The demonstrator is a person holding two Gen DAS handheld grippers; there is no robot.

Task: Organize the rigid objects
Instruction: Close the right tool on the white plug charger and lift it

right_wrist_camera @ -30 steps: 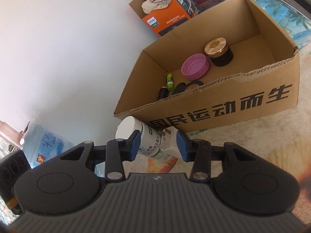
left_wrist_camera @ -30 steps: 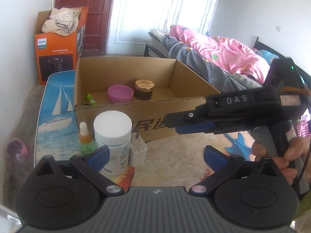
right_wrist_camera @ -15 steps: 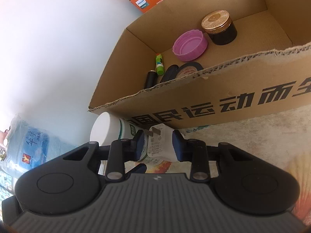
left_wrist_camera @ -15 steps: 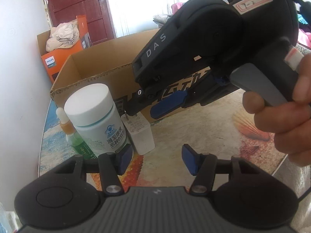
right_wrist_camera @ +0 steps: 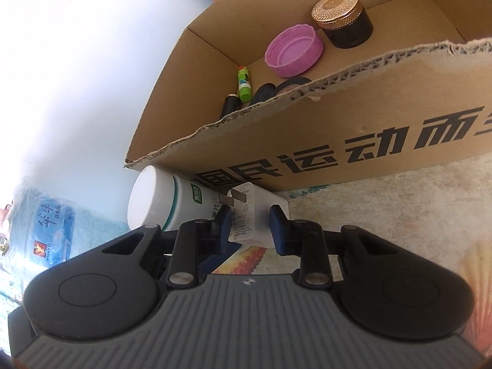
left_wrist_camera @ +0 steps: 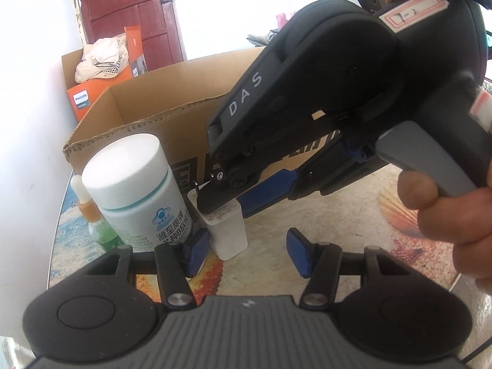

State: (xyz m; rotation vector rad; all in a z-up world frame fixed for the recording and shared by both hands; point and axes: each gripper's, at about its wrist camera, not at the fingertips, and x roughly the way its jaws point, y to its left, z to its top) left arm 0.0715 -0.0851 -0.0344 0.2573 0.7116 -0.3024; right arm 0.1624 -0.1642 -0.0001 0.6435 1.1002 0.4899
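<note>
A white plug charger [left_wrist_camera: 229,230] stands on the mat in front of the cardboard box [left_wrist_camera: 147,117], beside a white pill bottle [left_wrist_camera: 138,190] and a small green dropper bottle [left_wrist_camera: 95,224]. My right gripper [right_wrist_camera: 250,227] straddles the charger [right_wrist_camera: 249,212] from above, its blue pads on either side with a small gap on the right; it also shows in the left wrist view [left_wrist_camera: 233,196]. My left gripper [left_wrist_camera: 246,252] is open and empty, just in front of the charger. The box [right_wrist_camera: 338,129] holds a pink lid [right_wrist_camera: 293,50], a gold-lidded jar [right_wrist_camera: 341,18], a green tube and dark items.
An orange Philips box [left_wrist_camera: 92,92] with cloth on it stands behind by a red door. A water jug [right_wrist_camera: 46,224] is at the left by the white wall. The patterned mat [left_wrist_camera: 353,221] extends right of the charger.
My right gripper came down over the charger and its pads narrowed around it. My left gripper moved closer to the bottles and narrowed somewhat.
</note>
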